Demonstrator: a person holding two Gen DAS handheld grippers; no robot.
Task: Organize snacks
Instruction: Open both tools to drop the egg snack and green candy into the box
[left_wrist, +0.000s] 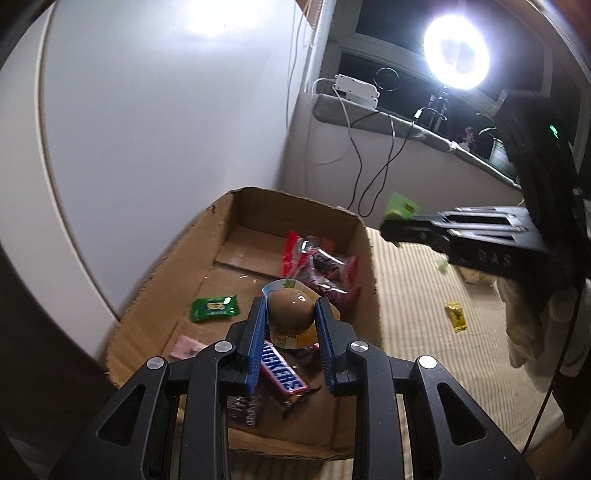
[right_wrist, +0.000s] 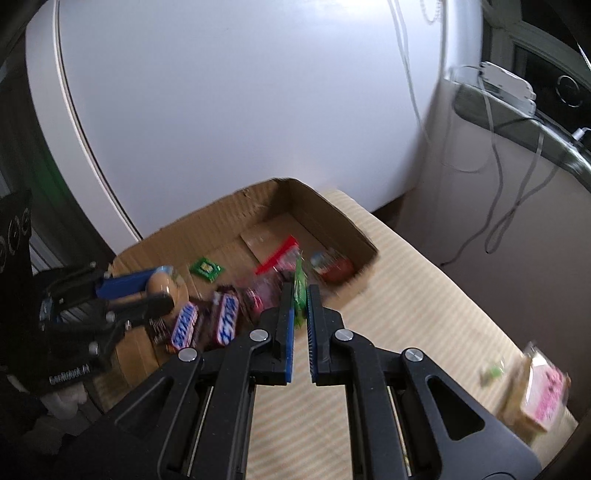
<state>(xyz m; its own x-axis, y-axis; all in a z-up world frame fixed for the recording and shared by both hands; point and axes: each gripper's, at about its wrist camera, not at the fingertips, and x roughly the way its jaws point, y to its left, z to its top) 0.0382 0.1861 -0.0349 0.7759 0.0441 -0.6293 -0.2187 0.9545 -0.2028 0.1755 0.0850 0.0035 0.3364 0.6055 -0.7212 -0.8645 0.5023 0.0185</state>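
Observation:
My left gripper (left_wrist: 290, 308) is shut on a brown egg-shaped snack cup (left_wrist: 291, 306) with a yellow rim, held above the near end of the cardboard box (left_wrist: 229, 218). It also shows in the right wrist view (right_wrist: 162, 284). My right gripper (right_wrist: 300, 291) is shut on a thin green packet (right_wrist: 300, 291), held over the striped table beside the box's right wall (right_wrist: 347, 225). In the left wrist view the green packet (left_wrist: 400, 206) sticks out past the right gripper (left_wrist: 391, 227). The box holds Snickers bars (left_wrist: 282, 371), red packets (left_wrist: 317, 269) and a green packet (left_wrist: 214, 308).
On the striped table surface (left_wrist: 424, 332) lie a small yellow packet (left_wrist: 456, 315) and, at the right, a pink and tan snack pack (right_wrist: 535, 391). A white wall stands behind the box. A window ledge (left_wrist: 406, 127) holds cables and a ring light (left_wrist: 456, 50).

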